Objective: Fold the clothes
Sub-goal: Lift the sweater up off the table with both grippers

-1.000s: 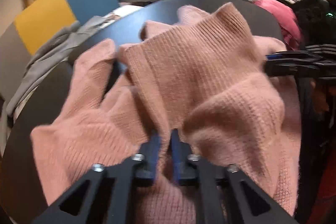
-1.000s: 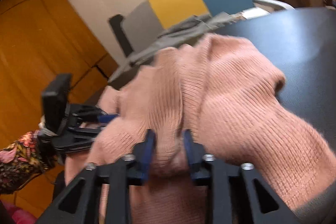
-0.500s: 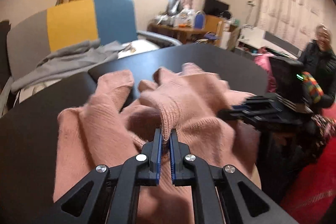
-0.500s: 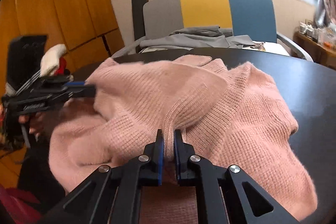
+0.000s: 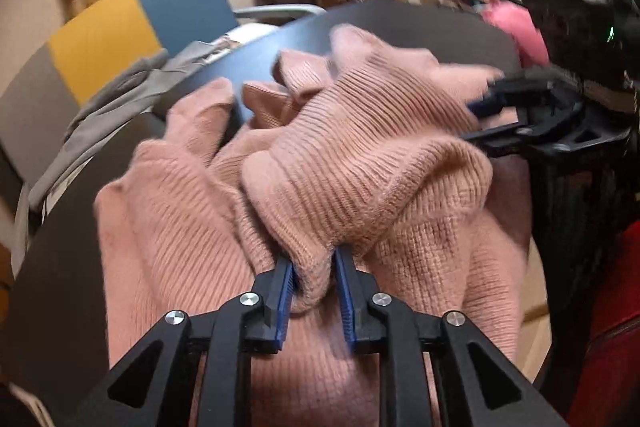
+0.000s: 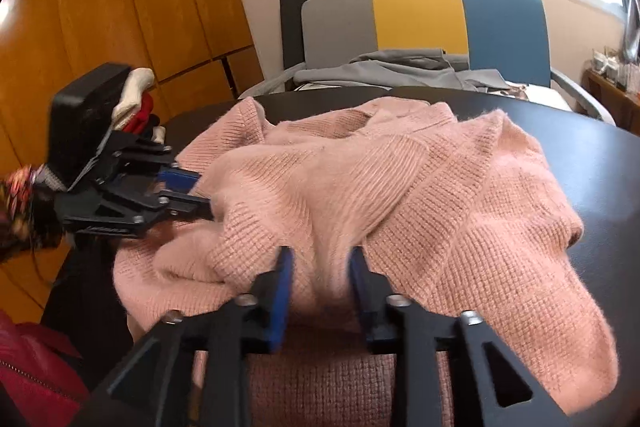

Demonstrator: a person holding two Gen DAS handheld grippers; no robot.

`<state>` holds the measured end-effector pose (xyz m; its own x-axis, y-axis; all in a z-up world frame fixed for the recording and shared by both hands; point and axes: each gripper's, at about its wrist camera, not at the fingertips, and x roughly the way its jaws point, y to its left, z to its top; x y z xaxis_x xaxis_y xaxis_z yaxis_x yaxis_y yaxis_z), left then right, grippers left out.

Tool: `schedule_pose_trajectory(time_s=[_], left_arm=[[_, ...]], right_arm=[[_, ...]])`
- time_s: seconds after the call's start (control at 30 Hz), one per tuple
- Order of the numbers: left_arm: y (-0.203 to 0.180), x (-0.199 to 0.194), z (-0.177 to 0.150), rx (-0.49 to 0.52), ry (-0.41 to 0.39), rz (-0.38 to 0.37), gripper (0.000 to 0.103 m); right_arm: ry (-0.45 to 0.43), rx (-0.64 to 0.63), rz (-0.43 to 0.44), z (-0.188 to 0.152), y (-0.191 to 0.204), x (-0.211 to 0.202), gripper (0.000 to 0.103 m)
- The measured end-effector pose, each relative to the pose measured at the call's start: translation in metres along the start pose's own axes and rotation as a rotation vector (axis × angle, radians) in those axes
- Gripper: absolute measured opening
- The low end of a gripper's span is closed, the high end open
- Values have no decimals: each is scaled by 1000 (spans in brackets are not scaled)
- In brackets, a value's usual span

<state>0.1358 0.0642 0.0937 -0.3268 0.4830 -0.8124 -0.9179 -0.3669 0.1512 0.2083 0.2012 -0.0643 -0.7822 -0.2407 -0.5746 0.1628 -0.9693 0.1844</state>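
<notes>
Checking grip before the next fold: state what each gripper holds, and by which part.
Both jaws are opening. Left gripper: a ribbed fold of the pink sweater between them. Right gripper: sweater fabric between them, no longer pinched.

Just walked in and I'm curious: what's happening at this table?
A person is folding a pink knit sweater on a dark round table, with a handheld claw in each hand. The left claw and the right claw are both opening, each with a fold of the sweater between its fingers. The sweater lies bunched, not yet folded.

Both jaws now parted around folds of the pink sweater [image 5: 360, 163].
</notes>
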Motion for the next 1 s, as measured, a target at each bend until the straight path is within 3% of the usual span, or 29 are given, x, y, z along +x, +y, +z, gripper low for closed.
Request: schedule_pose_trajectory(time_s=[0.1,0.17,0.23,0.3,0.4,0.6,0.77,1.0], left_arm=[[-3,12,3,30,24,21,20],[-4,15,3,-5,1,45,19],[-4,15,0,-55,-28,74,9],[-5,9,2,-108,-54,120,7],[0,-24,13,-178,-180,162,5],[11,-118,56,-216,-503,226,5],[34,-182,96,-265,-697,249,5],[55,-261,127,-327,-934,249,5]], right_arm=[[10,-23,8,0,3,4,55],[26,-37,-6,0,6,12,52],[43,-38,-29,4,10,18,34],[46,-44,-57,9,15,20,13],[3,-76,-154,22,23,11,9],[-247,-88,-260,82,28,-45,9],[-469,-173,-321,145,45,-93,9],[-730,-226,-362,218,72,-152,9]])
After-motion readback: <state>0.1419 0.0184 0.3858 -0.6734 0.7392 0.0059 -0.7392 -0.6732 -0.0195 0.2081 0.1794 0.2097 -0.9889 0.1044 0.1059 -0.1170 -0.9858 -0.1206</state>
